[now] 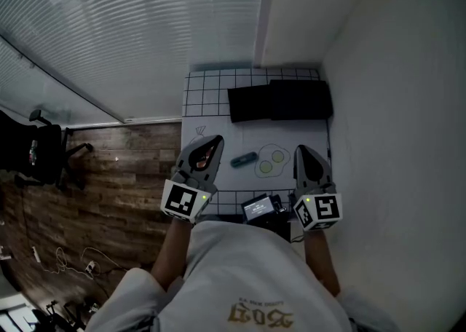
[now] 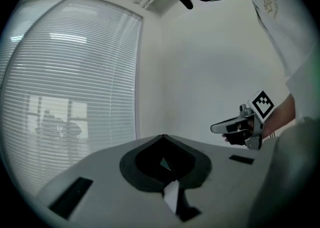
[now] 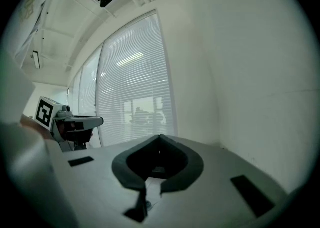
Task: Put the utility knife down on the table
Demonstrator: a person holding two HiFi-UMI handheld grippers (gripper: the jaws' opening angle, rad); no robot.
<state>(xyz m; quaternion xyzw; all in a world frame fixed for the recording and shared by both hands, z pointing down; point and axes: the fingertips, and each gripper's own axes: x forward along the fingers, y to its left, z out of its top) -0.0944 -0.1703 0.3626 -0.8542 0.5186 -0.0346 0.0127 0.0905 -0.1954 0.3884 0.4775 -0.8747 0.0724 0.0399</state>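
Nearest is the person's white shirt (image 1: pixel 247 272). Past it, both tongs are held above the bench (image 1: pixel 240 132), each with its jaws pressed together and nothing between them. The left tongs (image 1: pixel 210 143) are to the left of the egg drawing (image 1: pixel 273 157) and the right tongs (image 1: pixel 301 151) are just right of it. A small device (image 1: pixel 261 207) with a lit screen sits nearer than the drawing. The utility knife (image 1: pixel 244 159) lies flat on the bench just left of the drawing, apart from both tongs. Dark flat things (image 1: pixel 280 100) lie beyond the drawing.

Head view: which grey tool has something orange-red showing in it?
The left grey tool, on the side of the window blinds; the right grey tool shows only grey.
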